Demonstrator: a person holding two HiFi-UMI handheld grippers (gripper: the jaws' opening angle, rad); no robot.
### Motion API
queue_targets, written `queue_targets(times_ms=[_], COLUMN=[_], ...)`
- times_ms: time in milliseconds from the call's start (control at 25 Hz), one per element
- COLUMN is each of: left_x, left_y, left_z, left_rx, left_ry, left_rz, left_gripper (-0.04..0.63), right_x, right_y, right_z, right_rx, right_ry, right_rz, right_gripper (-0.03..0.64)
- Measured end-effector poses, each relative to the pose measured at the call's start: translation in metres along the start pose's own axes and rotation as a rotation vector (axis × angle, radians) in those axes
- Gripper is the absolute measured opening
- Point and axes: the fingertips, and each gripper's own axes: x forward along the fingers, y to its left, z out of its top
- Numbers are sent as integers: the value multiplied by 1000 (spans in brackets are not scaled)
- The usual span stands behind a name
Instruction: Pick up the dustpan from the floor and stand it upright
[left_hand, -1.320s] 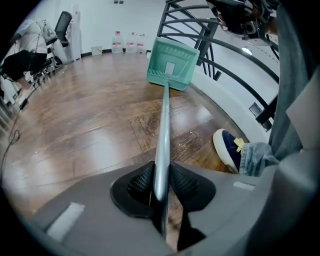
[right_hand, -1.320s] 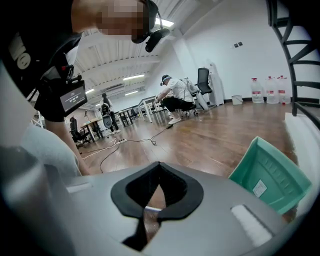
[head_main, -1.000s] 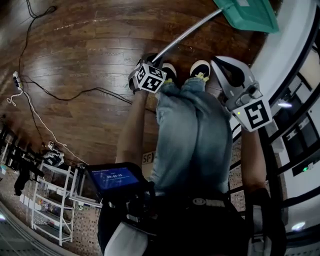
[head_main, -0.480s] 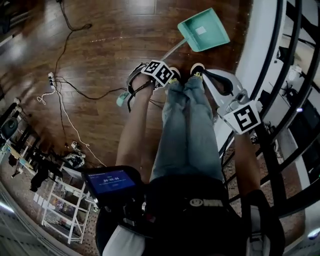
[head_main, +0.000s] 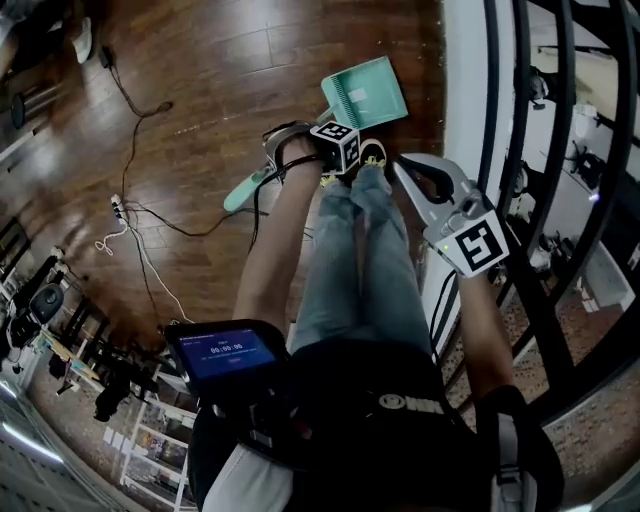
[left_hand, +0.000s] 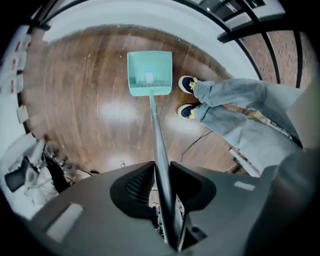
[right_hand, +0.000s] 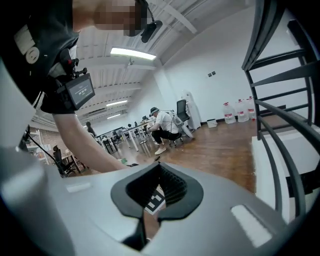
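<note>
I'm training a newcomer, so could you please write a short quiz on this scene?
1. True or false: the handle of the dustpan lies flat on the floor.
2. What does the left hand-held gripper clamp? A) a cable B) the dustpan handle C) a shoe
3. What is between the jaws of the right hand-held gripper?
Key: 1 false, the handle is raised off the floor; 2 B; 3 nothing.
</note>
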Motion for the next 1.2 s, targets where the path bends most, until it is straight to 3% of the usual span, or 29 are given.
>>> queue_targets(times_ms=[40, 120, 200, 280, 360, 520, 600, 680, 720, 800, 920, 1040, 1120, 1200], left_x=[-10, -30, -53, -84, -120, -199, -244, -285, -304, -341, -394, -447, -476, -491], left_y=[5, 14, 21, 29, 37, 43, 50, 50, 46, 34, 15, -13, -27, -47], left_z=[13, 42, 67, 87, 104, 118, 109, 87, 74, 46, -4, -80, -139, -192], left_rx=[35, 71, 71, 45, -3, -134, -188, -248, -284, -356, -451, -554, -604, -618], left_ry=[0, -36, -96, -196, -348, -754, -942, -1087, -1153, -1273, -1458, -1726, -1904, -1997], left_rz=[38, 106, 157, 209, 242, 220, 260, 320, 336, 329, 257, 174, 187, 247], left_gripper=[119, 210, 295, 316, 325, 312, 214, 110, 22, 15, 15, 15, 15, 15], right_x=[-8, -20, -30, -39, -45, -49, -49, -55, -62, -75, -92, -109, -112, -113], right_y=[-5, -15, -22, -26, -28, -30, -33, -32, -29, -25, -14, 15, 35, 59], right_z=[1, 2, 5, 9, 12, 16, 21, 31, 36, 49, 71, 101, 126, 149], right_rx=[4, 9, 17, 32, 42, 35, 34, 33, 34, 35, 18, 13, -6, -41], right_ry=[-7, -20, -36, -52, -64, -110, -130, -147, -159, -185, -220, -258, -294, -324], right_rz=[-17, -47, -75, -99, -117, -133, -144, -154, -158, -164, -159, -131, -92, -47], right_gripper=[3, 3, 3, 3, 3, 3, 3, 3, 3, 3, 3, 3, 3, 3])
